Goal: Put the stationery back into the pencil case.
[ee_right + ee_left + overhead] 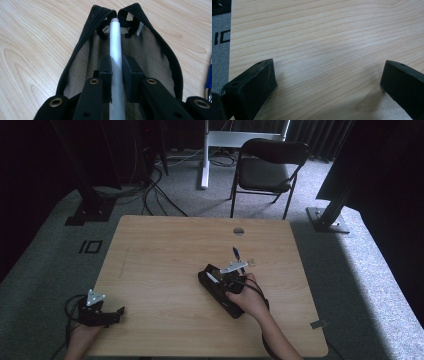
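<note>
Grey carpet surrounds a rectangular table [165,270] of pale wood-grain laminate; one black folding chair [267,167] stands beyond its far edge. Two grippers are in my hands. My left gripper [112,314] rests at the table's near left corner, its two blunt black jaws spread wide over bare wood, nothing between them. My right gripper [116,75] sits right of the table's centre, clamped on one smooth, white, cylindrical pen [116,50]. That pen lies inside one open black pencil case [82,37], a soft pouch with a ribbed zip edge and a brownish mesh lining; the pen's tip reaches the case's far end, where the zip sides meet. One blue pen [235,253] lies on the wood just beyond the case, cut off at the right gripper view's edge. A small pale object [252,262] beside it is too small to identify.
</note>
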The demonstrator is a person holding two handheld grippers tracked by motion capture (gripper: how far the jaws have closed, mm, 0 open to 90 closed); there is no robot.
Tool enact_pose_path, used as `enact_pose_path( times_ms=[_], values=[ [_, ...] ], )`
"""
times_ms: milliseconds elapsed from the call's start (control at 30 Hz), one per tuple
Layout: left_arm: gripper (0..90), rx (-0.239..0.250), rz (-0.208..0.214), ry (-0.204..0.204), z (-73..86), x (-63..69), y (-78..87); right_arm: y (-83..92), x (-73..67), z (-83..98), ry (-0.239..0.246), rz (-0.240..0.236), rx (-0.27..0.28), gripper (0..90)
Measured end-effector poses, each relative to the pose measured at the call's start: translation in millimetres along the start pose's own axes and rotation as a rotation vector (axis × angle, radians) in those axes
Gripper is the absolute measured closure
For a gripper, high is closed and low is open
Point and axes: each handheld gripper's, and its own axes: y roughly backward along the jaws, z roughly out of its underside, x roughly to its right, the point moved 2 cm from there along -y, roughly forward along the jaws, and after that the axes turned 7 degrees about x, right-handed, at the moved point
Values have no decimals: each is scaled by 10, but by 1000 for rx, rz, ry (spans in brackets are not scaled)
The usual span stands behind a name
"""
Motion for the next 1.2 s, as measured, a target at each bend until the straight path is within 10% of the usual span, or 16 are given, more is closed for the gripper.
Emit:
enact_pose_path(
  times_ms=[1200],
  values=[
    [3, 0, 0, 0, 0, 0, 0, -380, -103, -3, 29, 48, -176, 774]
  ],
)
